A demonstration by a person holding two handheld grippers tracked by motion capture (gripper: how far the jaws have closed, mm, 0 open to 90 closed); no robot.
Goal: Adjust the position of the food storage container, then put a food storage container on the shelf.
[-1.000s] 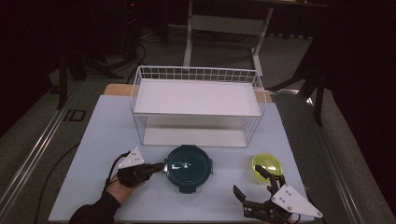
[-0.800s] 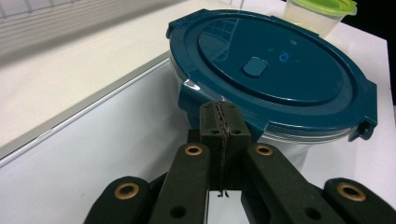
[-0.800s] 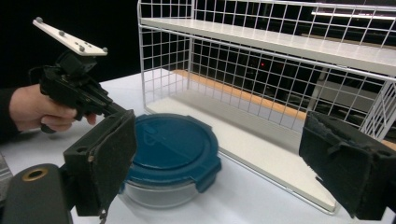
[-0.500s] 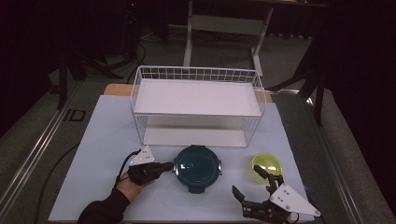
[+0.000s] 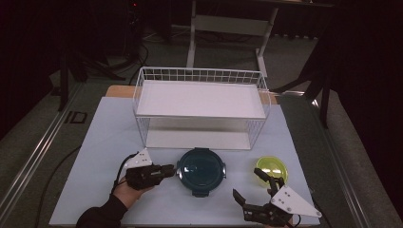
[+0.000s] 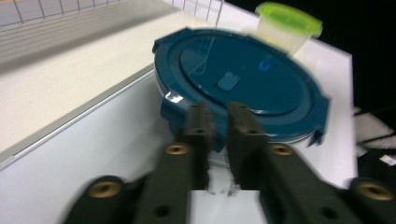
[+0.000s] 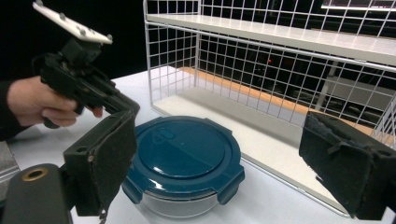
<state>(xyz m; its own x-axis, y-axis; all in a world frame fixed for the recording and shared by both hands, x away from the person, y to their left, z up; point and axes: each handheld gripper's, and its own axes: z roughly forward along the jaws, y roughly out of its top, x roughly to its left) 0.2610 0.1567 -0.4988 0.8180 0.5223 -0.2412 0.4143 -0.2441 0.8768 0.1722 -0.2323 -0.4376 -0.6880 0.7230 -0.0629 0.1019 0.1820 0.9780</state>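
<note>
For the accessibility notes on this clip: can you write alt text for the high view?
A round dark blue lidded container sits on a white table in front of a white wire shelf rack. The left gripper, held in a hand, has its tips at the container's left edge. The right gripper rests open at the near right, beside a small green-lidded cup.

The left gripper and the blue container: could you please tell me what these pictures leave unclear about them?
- Contact: in the left gripper view the left gripper is motion-blurred against the blue container, so touching its clasp cannot be told.
- Contents: the lid covers them in the high view, and the right gripper view's glimpse of the clear wall is too dim.
- Jaw tips: too small and dark in the high view.
</note>
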